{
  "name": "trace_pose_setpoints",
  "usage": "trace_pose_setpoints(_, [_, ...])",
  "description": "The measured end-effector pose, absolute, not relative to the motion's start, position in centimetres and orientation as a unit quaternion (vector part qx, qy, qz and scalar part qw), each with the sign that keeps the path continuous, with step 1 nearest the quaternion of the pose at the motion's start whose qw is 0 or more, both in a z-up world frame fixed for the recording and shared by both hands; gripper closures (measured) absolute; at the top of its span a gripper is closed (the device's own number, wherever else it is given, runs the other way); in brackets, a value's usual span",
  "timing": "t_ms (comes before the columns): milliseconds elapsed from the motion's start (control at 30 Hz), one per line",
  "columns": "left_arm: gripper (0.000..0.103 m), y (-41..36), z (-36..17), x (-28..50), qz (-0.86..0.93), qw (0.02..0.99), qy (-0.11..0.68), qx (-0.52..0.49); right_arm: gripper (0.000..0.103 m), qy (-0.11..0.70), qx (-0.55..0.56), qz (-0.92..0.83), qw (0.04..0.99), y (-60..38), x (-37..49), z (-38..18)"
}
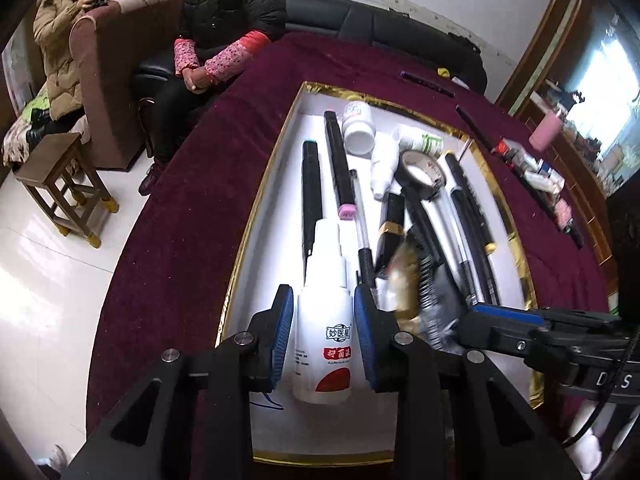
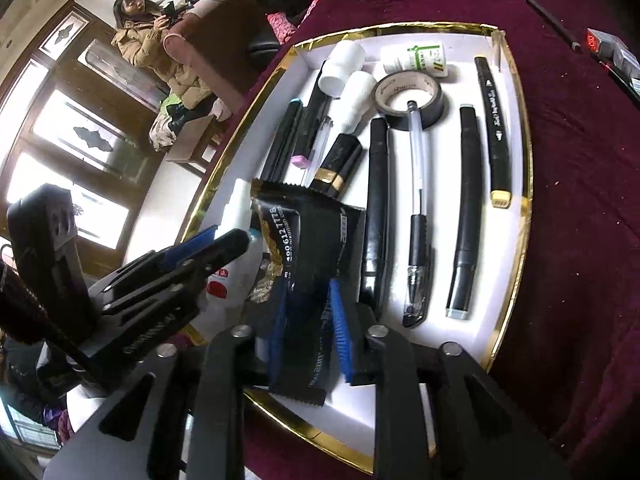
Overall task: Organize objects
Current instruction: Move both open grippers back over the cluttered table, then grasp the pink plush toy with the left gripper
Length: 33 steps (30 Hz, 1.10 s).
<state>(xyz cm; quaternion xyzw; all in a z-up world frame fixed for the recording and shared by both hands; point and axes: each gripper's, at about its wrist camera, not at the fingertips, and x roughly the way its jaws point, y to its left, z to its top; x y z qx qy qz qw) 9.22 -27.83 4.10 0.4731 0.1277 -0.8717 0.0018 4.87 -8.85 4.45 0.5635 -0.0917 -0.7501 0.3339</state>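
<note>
A white dropper bottle (image 1: pixel 324 320) with a red label lies at the near end of a gold-rimmed white tray (image 1: pixel 288 160), and my left gripper (image 1: pixel 323 292) is shut on its body. The same bottle (image 2: pixel 240 216) shows behind my left gripper (image 2: pixel 212 244) in the right wrist view. A black sachet (image 2: pixel 312 232) with gold print sits between the blue pads of my right gripper (image 2: pixel 308 284), whose jaws stand apart without pressing it. In the left wrist view the sachet (image 1: pixel 424 280) is blurred beside my right gripper (image 1: pixel 480 312).
The tray (image 2: pixel 440 160) holds several black markers (image 2: pixel 464 208), a clear pen (image 2: pixel 416 184), a black tape roll (image 2: pixel 408 100), white bottles (image 2: pixel 344 64) and a black-and-gold tube (image 2: pixel 340 160). More pens and small boxes (image 1: pixel 532 168) lie on the maroon cloth (image 1: pixel 180 220). Two people sit beyond the table's far left; a wooden stool (image 1: pixel 64 184) stands there.
</note>
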Motion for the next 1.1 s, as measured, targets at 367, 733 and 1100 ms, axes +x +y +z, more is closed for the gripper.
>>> trace_pose_setpoints(367, [0.052,-26.2,10.9,11.2,-0.913,-0.049,0.187,0.358,0.057,-0.142,0.492,-0.788,0.343,-1.9,4.3,8.0])
trace_pose_setpoints(733, [0.052,-10.9,13.9,4.6,-0.893,-0.210,0.140,0.372,0.051,-0.195,0.455,-0.853,0.166,18.5,0.1,7.9])
trace_pose_setpoints(1100, [0.052,9.8,8.6,-5.2,-0.857,-0.274,-0.006,0.437,0.051,-0.240,0.442,-0.862,0.064,31.9,-2.1,7.2])
